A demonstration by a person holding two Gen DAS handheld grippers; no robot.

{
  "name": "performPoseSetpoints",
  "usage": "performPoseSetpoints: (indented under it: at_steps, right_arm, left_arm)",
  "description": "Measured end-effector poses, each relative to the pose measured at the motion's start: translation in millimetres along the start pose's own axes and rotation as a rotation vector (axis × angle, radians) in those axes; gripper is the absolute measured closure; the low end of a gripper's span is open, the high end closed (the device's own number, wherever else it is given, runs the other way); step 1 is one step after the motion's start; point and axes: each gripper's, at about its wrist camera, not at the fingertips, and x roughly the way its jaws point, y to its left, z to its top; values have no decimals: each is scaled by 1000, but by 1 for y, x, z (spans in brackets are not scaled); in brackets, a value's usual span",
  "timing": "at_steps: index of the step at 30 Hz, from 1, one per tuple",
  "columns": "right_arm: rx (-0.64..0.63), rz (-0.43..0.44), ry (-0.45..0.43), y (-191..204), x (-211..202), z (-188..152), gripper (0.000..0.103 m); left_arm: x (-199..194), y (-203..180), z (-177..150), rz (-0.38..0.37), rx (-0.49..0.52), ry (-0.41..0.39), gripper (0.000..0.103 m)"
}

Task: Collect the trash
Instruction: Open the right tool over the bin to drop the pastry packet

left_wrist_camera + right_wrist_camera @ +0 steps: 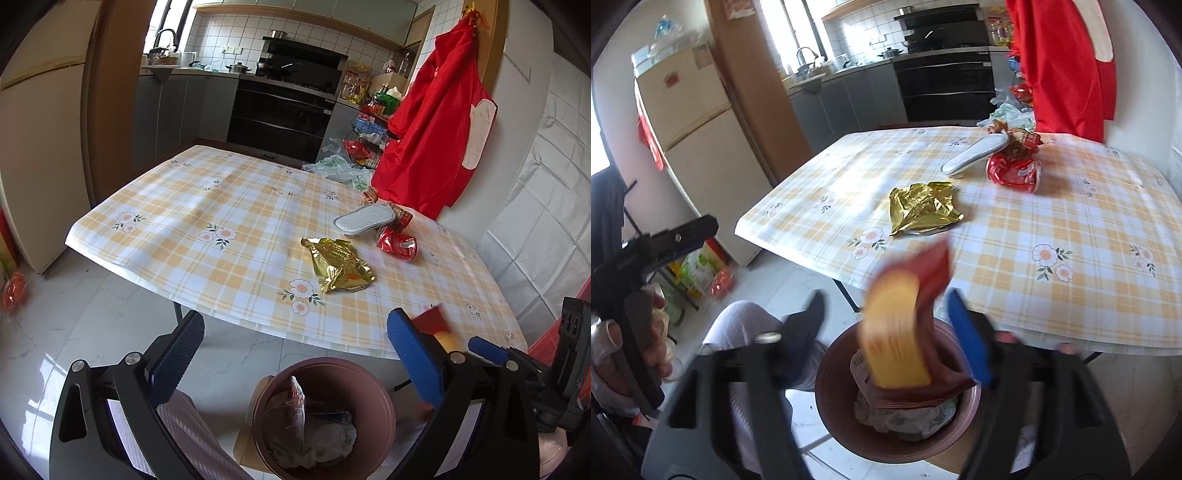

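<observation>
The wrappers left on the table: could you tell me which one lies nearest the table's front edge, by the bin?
The gold foil wrapper, crumpled near the table's middle. The red wrapper and silver packet lie farther back.

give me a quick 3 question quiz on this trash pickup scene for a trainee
1. True or false: the right gripper is clamped on the red and yellow packet.
2. Which wrapper on the table lies nearest the bin? A) gold wrapper B) red wrapper C) silver pouch
3. Fill in: the left gripper holds ____.

Key
1. False: its jaws stand wide and the blurred packet sits between them over the bin, touching neither finger as far as the blur shows.
2. A
3. Nothing; its jaws are open, above the bin.
</observation>
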Motion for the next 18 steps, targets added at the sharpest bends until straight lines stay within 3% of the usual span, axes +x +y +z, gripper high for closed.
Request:
performPoseSetpoints:
  at_steps: [3, 6, 18]
  right_arm:
    - [-13, -17, 0, 2, 1, 0, 24]
    - [13, -34, -4, -4, 1, 0, 13]
    - [126, -94, 23, -40, 16, -4, 10]
  left_arm:
    - [3, 1, -1, 2, -1, 8, 6]
    - [6, 2, -3, 6, -3, 15, 6]
    - [28, 3, -9, 18, 0, 66, 6]
